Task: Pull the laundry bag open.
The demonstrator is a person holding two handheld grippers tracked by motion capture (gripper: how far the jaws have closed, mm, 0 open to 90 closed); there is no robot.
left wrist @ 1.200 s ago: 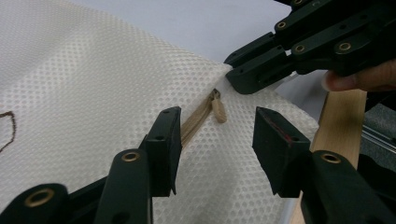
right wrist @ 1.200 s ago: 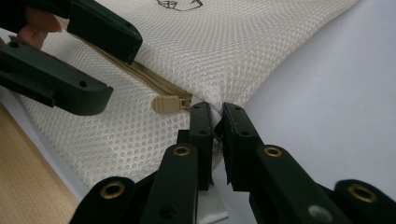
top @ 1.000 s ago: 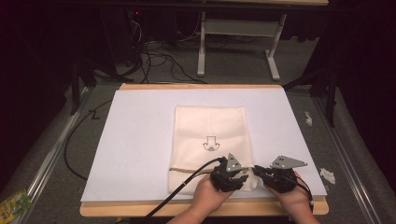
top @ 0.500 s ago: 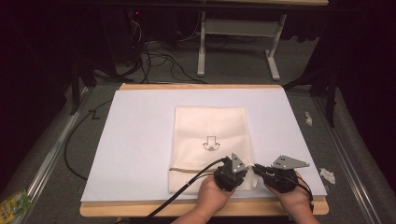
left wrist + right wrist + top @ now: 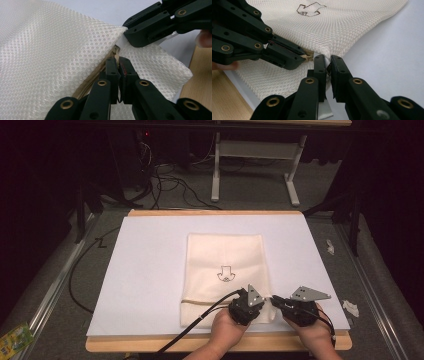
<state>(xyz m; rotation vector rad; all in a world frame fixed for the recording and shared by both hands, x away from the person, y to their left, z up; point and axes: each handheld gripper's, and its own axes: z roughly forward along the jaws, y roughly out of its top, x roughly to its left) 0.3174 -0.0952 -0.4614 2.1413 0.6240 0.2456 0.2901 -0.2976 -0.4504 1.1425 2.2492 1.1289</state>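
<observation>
the mesh laundry bag (image 5: 225,270) lies flat on the white table cover (image 5: 145,270), zipper end toward the person. the left gripper (image 5: 119,65) has just closed its jaws on the zipper pull (image 5: 115,51). the right gripper (image 5: 327,64) is clamped on the bag's edge beside the zipper end, probably to anchor the fabric so that the slider can be drawn along the zipper (image 5: 90,82) without bunching.
</observation>
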